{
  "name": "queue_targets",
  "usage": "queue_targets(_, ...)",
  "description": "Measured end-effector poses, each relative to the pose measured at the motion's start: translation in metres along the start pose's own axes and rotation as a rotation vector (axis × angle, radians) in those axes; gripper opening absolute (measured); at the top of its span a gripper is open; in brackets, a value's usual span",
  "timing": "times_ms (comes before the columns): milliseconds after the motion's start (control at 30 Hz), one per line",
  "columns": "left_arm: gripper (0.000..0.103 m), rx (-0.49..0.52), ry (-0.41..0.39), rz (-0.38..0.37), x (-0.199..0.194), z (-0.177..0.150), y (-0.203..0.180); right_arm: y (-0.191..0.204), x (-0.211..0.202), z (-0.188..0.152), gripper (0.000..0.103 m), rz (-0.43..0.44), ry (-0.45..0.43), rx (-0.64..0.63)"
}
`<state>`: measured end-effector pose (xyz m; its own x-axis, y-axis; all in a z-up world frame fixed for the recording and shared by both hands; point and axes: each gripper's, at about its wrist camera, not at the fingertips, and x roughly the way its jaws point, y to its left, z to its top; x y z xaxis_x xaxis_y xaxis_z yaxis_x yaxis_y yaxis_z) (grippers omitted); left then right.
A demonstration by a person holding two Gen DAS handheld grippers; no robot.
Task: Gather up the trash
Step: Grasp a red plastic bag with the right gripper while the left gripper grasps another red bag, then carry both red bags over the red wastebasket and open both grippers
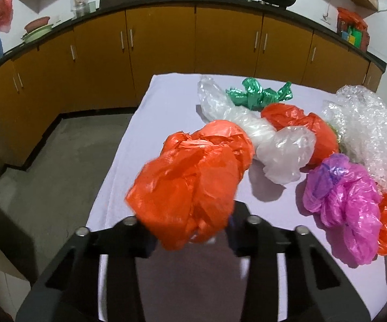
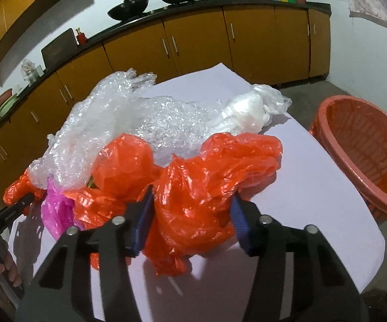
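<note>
Left wrist view: the fingertips of the left hand-held gripper (image 1: 190, 237) are hidden behind an orange bag (image 1: 190, 185), which is pinched between them above the desk (image 1: 166, 102).
Right wrist view: the right hand-held gripper (image 2: 192, 222) is pressed on a second orange bag (image 2: 206, 187); its blue pads (image 2: 142, 222) are partly covered.
Cut off: bubble wrap (image 1: 368, 131) and a pink bag (image 1: 346, 204) are cropped at the right edge.
Basket (image 2: 368, 187): beside the desk, partly out of frame.
Writing: a colourful pack (image 1: 351, 36) on the counter, too blurred to be read.
</note>
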<state>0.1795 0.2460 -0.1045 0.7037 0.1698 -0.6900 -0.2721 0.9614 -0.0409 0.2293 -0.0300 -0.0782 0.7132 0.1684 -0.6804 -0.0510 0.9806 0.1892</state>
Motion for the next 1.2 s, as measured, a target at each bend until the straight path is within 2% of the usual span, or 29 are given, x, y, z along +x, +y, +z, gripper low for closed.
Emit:
queue_targets(200,0.027,-0.010,-0.052,0.002,-0.016,-0.001,0.002,-0.004,-0.009,0.000,0.041,0.001,-0.018,0.001)
queue_targets(367,0.027,-0.031,-0.088,-0.009,-0.039,-0.002,0.005,-0.008,-0.027,-0.001,0.040,0.006,-0.049,0.002)
queue_targets(533,0.027,-0.035,-0.142,-0.054,-0.070,0.002,-0.007,-0.015,-0.051,0.001,0.040,0.007,-0.101,-0.008)
queue_targets(700,0.027,-0.004,-0.196,-0.139,-0.103,0.011,-0.040,-0.025,-0.078,0.006,0.040,-0.020,-0.170,-0.035)
queue_targets(833,0.027,0.025,-0.225,-0.227,-0.122,0.017,-0.076,-0.050,-0.100,0.015,0.040,-0.074,-0.221,-0.034)
queue_targets(1200,0.027,0.160,-0.206,-0.458,-0.140,0.014,-0.207,-0.162,-0.142,0.033,0.040,-0.265,-0.282,0.052)
